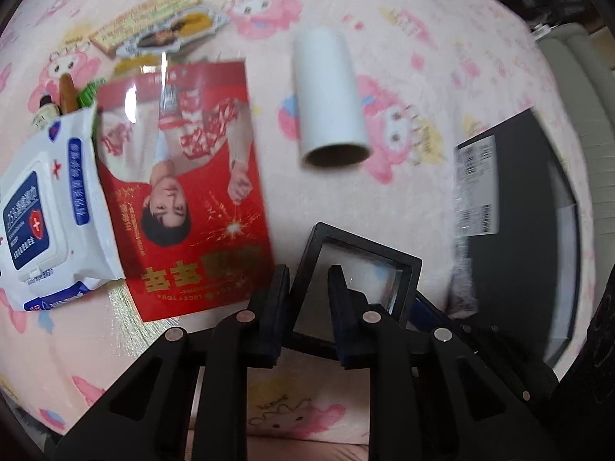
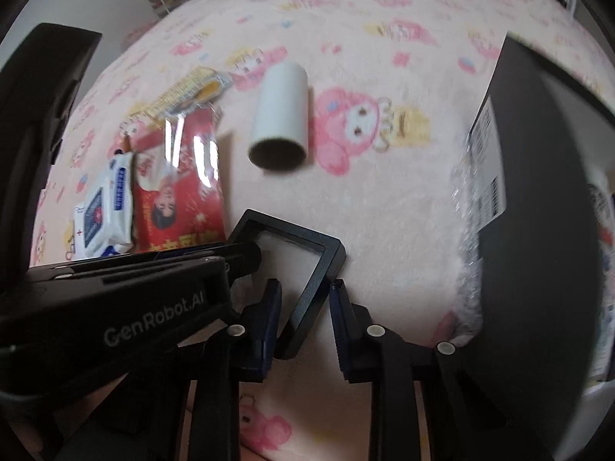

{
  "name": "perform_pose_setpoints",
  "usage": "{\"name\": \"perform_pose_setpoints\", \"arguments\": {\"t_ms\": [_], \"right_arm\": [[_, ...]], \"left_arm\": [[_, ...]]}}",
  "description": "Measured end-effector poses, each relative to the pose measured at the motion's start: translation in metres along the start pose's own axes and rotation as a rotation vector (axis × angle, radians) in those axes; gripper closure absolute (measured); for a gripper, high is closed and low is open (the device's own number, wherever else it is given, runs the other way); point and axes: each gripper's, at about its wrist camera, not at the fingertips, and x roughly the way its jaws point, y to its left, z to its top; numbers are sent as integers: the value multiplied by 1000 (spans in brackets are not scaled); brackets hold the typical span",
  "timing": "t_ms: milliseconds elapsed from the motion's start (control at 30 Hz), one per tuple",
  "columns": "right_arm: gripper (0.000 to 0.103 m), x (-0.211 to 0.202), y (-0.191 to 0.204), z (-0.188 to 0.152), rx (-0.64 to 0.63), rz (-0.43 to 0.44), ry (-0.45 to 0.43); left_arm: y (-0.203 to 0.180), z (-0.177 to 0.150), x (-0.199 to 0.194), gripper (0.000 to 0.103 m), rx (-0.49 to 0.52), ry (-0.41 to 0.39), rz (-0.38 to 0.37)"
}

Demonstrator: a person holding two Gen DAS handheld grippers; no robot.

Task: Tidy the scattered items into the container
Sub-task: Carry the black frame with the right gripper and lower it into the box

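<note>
Together, both claws hold a black square frame [image 1: 357, 265] with a clear middle: the left claw [image 1: 309, 288] pinches one side bar between its narrowed fingers, while the right claw [image 2: 305, 299] straddles the frame's [image 2: 307, 265] near corner, though whether its pads press there cannot be told. Beyond lies a white roll [image 1: 328, 96] on the pink cartoon blanket [image 1: 423, 57]. A red printed packet [image 1: 184, 192] and a wet-wipes pack [image 1: 50, 207] lie left; the dark container [image 1: 519, 230] stands right.

Frame [image 1: 357, 265] between booklet [image 1: 184, 192], left, and box [image 1: 530, 230], right; roll [image 1: 330, 100] behind.
</note>
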Motion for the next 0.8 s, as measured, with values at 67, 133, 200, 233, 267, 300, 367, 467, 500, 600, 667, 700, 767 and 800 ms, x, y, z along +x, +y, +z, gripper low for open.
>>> {"name": "perform_pose_setpoints", "arguments": {"t_ms": [67, 133, 200, 233, 267, 300, 367, 467, 500, 600, 667, 700, 767, 800], "right_arm": [[81, -13, 2, 0, -15, -9, -36], [81, -26, 4, -1, -20, -8, -65], [81, -39, 6, -1, -32, -14, -96], [81, -43, 8, 1, -39, -19, -112], [81, -49, 9, 1, -46, -23, -125], [81, -55, 9, 1, -53, -28, -139], [81, -65, 10, 4, -62, -33, -163], [81, -76, 7, 7, -62, -27, -190], [81, -83, 4, 6, -61, -25, -201], [81, -98, -3, 7, -65, -25, -234], [81, -109, -12, 9, -61, -29, -258], [81, -115, -17, 10, -58, -31, -271], [81, -127, -32, 13, -48, -39, -293], [81, -132, -40, 14, -43, -42, -304]], "left_arm": [[-4, -5, -14, 84, 13, -50, -36], [-6, -10, -27, 84, 21, -97, -83], [-4, -6, -36, 84, 28, -117, -127], [-3, -5, -41, 84, 34, -127, -147], [-6, -6, -46, 84, 45, -139, -164], [-9, -6, -52, 84, 59, -152, -176], [-12, -4, -58, 84, 82, -172, -199], [-17, -2, -68, 84, 108, -185, -223], [-22, -1, -69, 84, 118, -190, -226], [-43, 2, -78, 84, 160, -206, -225], [-60, 4, -84, 84, 191, -215, -224], [-68, 6, -87, 84, 206, -218, -225], [-90, 11, -88, 84, 234, -214, -236], [-100, 14, -86, 84, 245, -209, -242]]}}
